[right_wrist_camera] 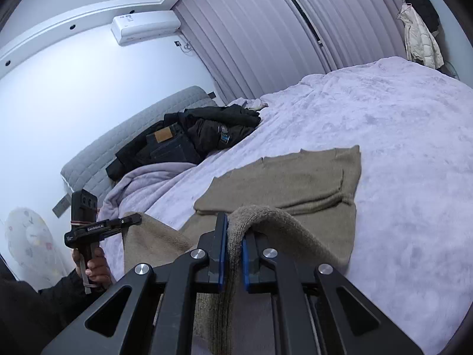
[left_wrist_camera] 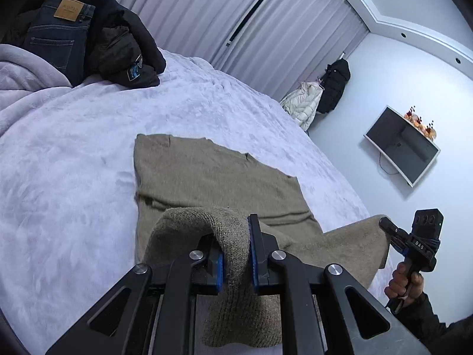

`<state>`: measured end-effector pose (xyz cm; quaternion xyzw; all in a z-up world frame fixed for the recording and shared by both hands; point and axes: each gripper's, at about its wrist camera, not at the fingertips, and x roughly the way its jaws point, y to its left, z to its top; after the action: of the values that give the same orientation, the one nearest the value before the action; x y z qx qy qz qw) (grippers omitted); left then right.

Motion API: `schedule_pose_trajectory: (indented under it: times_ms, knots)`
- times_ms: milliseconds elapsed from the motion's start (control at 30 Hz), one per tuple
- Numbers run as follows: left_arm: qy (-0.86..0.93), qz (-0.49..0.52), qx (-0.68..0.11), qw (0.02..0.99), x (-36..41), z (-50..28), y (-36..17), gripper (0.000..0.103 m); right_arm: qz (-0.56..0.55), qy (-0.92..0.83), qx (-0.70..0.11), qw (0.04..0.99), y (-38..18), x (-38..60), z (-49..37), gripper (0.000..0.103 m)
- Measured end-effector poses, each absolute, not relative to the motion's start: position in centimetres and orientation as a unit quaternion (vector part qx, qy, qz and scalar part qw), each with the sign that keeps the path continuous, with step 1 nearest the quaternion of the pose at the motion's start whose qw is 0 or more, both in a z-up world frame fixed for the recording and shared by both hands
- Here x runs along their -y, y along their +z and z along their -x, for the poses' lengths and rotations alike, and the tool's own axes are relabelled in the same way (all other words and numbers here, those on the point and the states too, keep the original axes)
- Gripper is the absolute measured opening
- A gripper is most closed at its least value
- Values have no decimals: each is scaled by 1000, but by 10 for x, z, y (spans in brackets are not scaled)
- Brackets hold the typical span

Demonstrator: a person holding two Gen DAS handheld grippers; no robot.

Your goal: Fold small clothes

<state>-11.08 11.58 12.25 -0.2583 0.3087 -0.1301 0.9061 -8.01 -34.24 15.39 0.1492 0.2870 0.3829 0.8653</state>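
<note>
Olive-brown knitted sweater (left_wrist_camera: 207,177) lies on the bed (left_wrist_camera: 74,162), which is covered with a soft lilac blanket. Its far part is spread flat on the blanket, and its near edge is lifted up by both grippers.

The left gripper (left_wrist_camera: 236,254) has its jaws narrow and pressed on a thick fold of the sweater; the knit bulges over the left finger and hangs down between the blue pads (left_wrist_camera: 253,266). The right gripper (right_wrist_camera: 235,259) is also closed tight on the cloth, and a rounded loop of the knit rises above its fingers. From the left wrist view, the right gripper (left_wrist_camera: 387,227) is seen at the far right, holding the other corner of the lifted edge, with the person's right hand (left_wrist_camera: 403,281) around the handle. From the right wrist view, the left gripper (right_wrist_camera: 134,220) holds its corner in the same manner, with the left hand (right_wrist_camera: 94,269) below it.

Near the grey headboard (right_wrist_camera: 133,136) there is a pile of dark clothes (left_wrist_camera: 118,38) with a pair of jeans (left_wrist_camera: 59,32) on it, well apart from the sweater. On the wall a television (left_wrist_camera: 402,145) hangs, and two jackets (left_wrist_camera: 319,97) hang beside the curtains (left_wrist_camera: 236,23). An air conditioner (right_wrist_camera: 145,26) is mounted high on the other wall.
</note>
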Motion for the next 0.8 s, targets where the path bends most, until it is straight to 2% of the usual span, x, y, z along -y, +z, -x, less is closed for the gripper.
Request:
schedule_pose_trajectory:
  times_ms: [267, 433, 567, 633, 667, 700, 733, 767, 800]
  knots:
    - [-92, 304, -377, 870, -138, -19, 89, 14, -171, 335, -345, 860, 141, 314, -51, 9]
    - [-57, 329, -432, 838, -148, -78, 38, 14, -183, 280, -412, 847, 93, 297, -127, 9]
    - [-53, 381, -465, 798, -160, -91, -2, 17, -182, 238, -463, 834, 52, 293, -160, 12]
    - [-82, 397, -454, 793, -163, -80, 3, 42, -207, 230, -489, 815, 36, 298, -167, 16]
    - [-100, 407, -447, 790, -163, -73, 7, 76, -221, 236, -492, 808, 33, 302, -165, 21]
    - [-112, 418, -434, 790, -162, -62, 13, 97, -230, 243, -490, 805, 34, 307, -158, 26]
    - [-105, 414, -424, 799, -160, -48, 22, 103, -236, 247, -485, 805, 37, 310, -148, 46]
    - [-96, 399, -419, 810, -155, -37, 29, 103, -241, 251, -477, 807, 41, 313, -137, 66]
    - [-101, 385, -419, 816, -150, -31, 33, 103, -245, 256, -464, 812, 45, 315, -125, 71]
